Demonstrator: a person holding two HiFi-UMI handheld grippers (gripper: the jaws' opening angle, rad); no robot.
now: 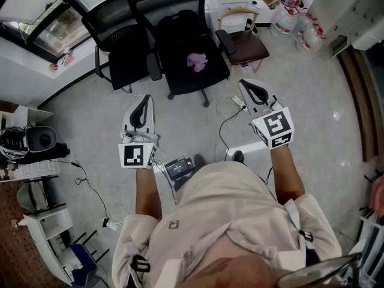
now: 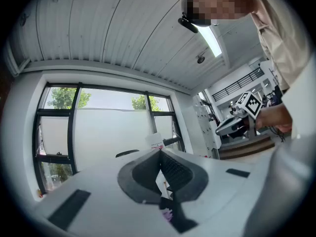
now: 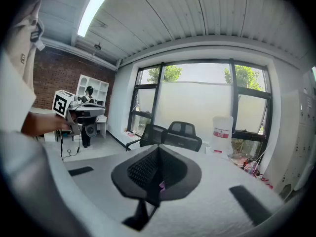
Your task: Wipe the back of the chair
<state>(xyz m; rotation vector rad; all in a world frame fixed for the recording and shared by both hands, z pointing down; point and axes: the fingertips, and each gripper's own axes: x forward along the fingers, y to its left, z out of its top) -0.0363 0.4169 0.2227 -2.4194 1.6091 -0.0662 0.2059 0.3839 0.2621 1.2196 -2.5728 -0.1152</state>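
Head view: your left gripper (image 1: 143,110) and right gripper (image 1: 255,92) are both closed and hold nothing. The purple cloth (image 1: 197,61) lies mid-seat on the black chair (image 1: 192,47) ahead, well apart from both. If you go for the backrest now, you'd rub it with bare jaws. A push could also roll the chair away, and the floor cable (image 1: 221,128) near your feet could snag.

Left gripper view: jaws together; the gripper's body covers most of the chair.

Right gripper view: jaws together, empty. The backrest's rear face shows in no view.
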